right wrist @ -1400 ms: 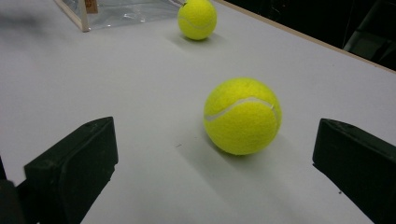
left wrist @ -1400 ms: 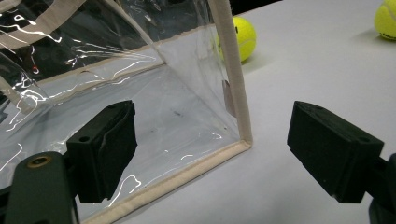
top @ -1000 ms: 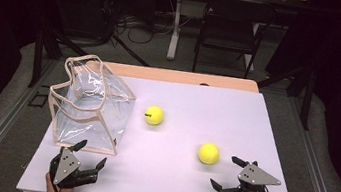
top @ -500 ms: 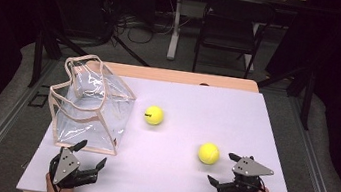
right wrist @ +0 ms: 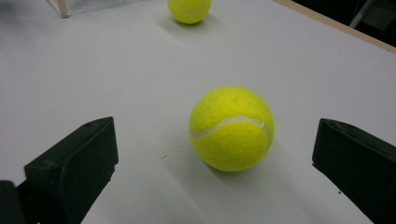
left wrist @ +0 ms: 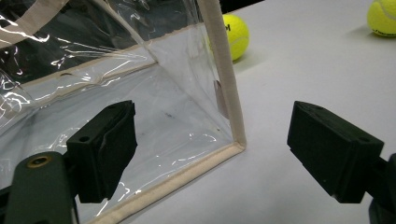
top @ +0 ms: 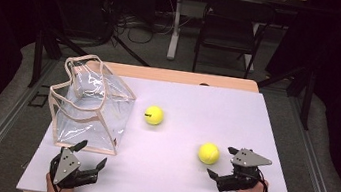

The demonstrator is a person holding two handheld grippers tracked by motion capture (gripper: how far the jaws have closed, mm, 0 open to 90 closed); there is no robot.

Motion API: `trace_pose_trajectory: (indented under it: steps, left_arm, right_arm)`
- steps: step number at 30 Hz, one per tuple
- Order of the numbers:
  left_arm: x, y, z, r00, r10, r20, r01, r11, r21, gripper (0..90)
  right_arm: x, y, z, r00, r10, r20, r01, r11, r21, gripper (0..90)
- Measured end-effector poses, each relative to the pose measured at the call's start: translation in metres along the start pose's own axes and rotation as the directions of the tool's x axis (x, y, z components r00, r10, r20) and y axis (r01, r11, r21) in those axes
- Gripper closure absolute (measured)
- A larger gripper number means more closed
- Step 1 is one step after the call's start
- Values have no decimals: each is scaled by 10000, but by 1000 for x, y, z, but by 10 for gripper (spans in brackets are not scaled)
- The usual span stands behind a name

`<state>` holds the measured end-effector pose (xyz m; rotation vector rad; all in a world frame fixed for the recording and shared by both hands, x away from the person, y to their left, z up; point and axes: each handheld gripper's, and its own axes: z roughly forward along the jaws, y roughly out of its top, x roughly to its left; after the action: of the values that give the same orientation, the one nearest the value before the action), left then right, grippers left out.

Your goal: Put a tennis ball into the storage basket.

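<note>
Two tennis balls, one clear bag, two open tools.

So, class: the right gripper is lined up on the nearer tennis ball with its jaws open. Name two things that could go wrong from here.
1. The nearer tennis ball sits free on the smooth white table; if one jaw of the right gripper touches first, it may roll away.
2. The clear bag stands slumped and floppy; the left gripper, open at its corner, might push it over or collapse its mouth.
</note>
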<state>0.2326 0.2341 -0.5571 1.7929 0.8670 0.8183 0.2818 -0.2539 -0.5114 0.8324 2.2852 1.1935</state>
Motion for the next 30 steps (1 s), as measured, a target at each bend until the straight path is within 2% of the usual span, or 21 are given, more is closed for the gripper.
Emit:
trace_pose_trajectory:
  steps: [3,9,20,30]
  left_arm:
    - [1,0,0,10000,-32,1,32,10000,-22,159]
    - [1,0,0,10000,-84,19,84,10000,-40,159]
    - [1,0,0,9999,-100,34,100,9999,-23,159]
    - [1,-1,0,9999,-99,15,99,10000,-3,160]
  right_arm:
    - [-1,2,1,10000,33,-25,-33,10000,-16,0]
    - [-5,9,7,9999,-57,-85,61,9993,374,0]
    - [-13,18,14,9999,-156,-12,157,9971,748,0]
    - [-21,27,24,9997,95,-237,-65,9925,1224,0]
